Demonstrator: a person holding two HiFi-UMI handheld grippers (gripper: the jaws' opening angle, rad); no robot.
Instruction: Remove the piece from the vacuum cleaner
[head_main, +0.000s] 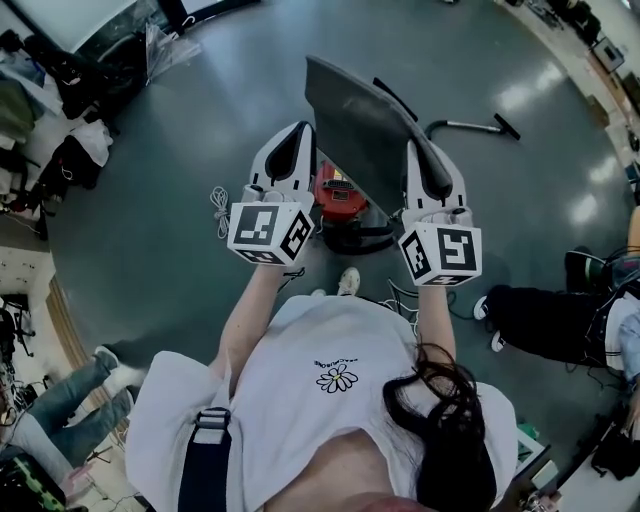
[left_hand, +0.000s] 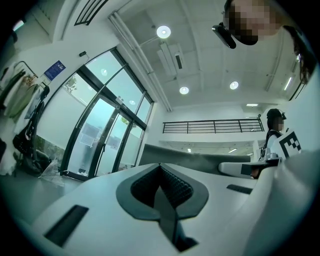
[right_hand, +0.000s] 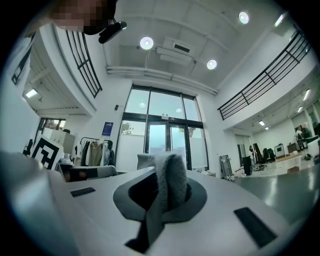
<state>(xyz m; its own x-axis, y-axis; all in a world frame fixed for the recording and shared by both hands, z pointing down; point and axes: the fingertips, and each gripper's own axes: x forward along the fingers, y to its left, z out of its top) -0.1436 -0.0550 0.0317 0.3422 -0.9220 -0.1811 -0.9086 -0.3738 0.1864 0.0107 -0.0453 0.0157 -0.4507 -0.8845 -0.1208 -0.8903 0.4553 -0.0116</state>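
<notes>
Here the person is holding both grippers up above the red vacuum cleaner (head_main: 340, 200), which is standing on the floor (head_main: 180, 200) just ahead of the person's white shoe (head_main: 348, 282). A wide grey piece (head_main: 360, 130) is hanging in the air over the vacuum cleaner, clear of it and stretched between the two grippers. The left gripper (head_main: 297, 140) is pinching one edge of the piece with its jaws closed together on it. In the left gripper view the piece (left_hand: 200, 160) is running as a grey band from that gripper (left_hand: 161, 167) across to the other one. The right gripper (head_main: 425, 160) is clamping the opposite edge. In its own view a fuzzy grey fold of the piece (right_hand: 172, 180) is bulging up between the closed jaws of that gripper (right_hand: 167, 167). A tube with a nozzle (head_main: 470, 125) is lying on the floor beyond the vacuum cleaner, on the right gripper's side.
</notes>
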